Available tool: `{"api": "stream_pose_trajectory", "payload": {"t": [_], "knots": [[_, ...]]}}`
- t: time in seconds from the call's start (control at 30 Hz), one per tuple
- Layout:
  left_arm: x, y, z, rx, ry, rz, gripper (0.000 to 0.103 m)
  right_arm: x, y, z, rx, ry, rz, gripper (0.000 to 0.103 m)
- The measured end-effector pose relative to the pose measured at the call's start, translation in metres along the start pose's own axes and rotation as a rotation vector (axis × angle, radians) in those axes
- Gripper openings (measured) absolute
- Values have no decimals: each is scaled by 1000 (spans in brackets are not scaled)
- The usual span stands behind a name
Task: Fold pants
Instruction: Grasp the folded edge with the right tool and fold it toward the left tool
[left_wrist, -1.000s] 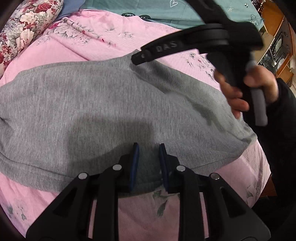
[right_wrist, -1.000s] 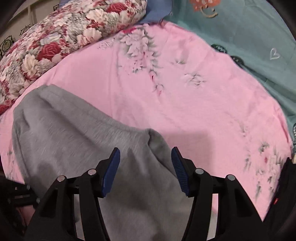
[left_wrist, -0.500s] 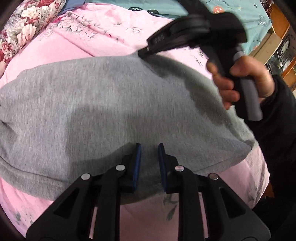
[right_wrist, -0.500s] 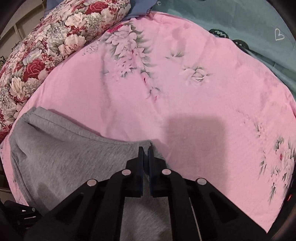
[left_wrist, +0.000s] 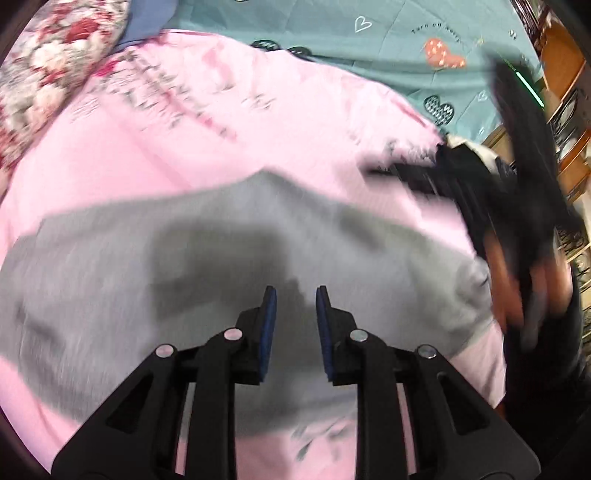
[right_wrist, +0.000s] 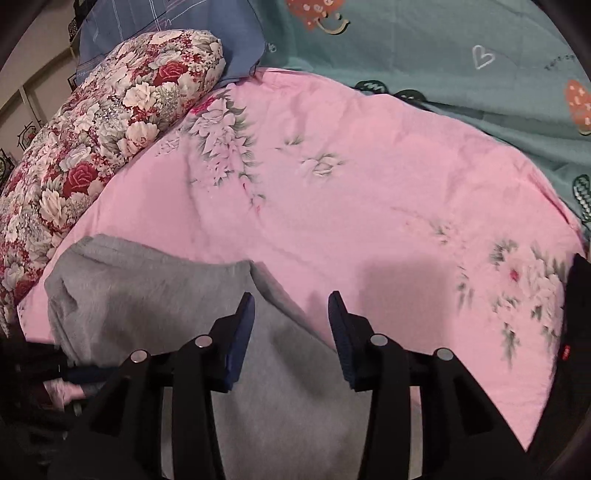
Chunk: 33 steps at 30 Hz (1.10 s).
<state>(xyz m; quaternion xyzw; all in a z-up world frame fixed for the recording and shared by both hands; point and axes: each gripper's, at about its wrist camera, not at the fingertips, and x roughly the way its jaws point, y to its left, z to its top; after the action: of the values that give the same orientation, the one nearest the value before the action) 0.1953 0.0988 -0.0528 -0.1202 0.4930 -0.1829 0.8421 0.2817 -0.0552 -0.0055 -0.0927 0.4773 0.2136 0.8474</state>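
Pink floral bedsheet (right_wrist: 369, 192) covers most of the bed, red-and-white floral pillow (right_wrist: 92, 140) up at 10 o'clock. Grey knit pants (right_wrist: 155, 295) lie folded at 7 o'clock. Right gripper (right_wrist: 291, 321) and left gripper (left_wrist: 294, 317): jaws parted over the fabric, gripping nothing.

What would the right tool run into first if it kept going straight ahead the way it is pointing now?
Most likely the grey pants: their folded edge lies right ahead of the open right tool, with the pink bedspread just beyond. Depth is unclear, so it might skim over the fabric and land on the bedspread.
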Motion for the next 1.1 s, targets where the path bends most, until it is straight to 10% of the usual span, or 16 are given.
{"api": "stream_pose_trajectory", "payload": {"t": [0.3, 0.53, 0.9, 1.1], "knots": [[118, -10, 60, 5, 184, 31, 9, -30, 11, -135, 54, 156, 116, 14], [123, 7, 65, -48, 139, -57, 4, -13, 22, -156, 167, 158, 222, 14], [120, -6, 55, 58, 85, 9, 3, -3, 58, -159, 90, 143, 59, 14], [118, -23, 47, 161, 41, 110, 3, -51, 22, -161, 232, 79, 72, 53]]}}
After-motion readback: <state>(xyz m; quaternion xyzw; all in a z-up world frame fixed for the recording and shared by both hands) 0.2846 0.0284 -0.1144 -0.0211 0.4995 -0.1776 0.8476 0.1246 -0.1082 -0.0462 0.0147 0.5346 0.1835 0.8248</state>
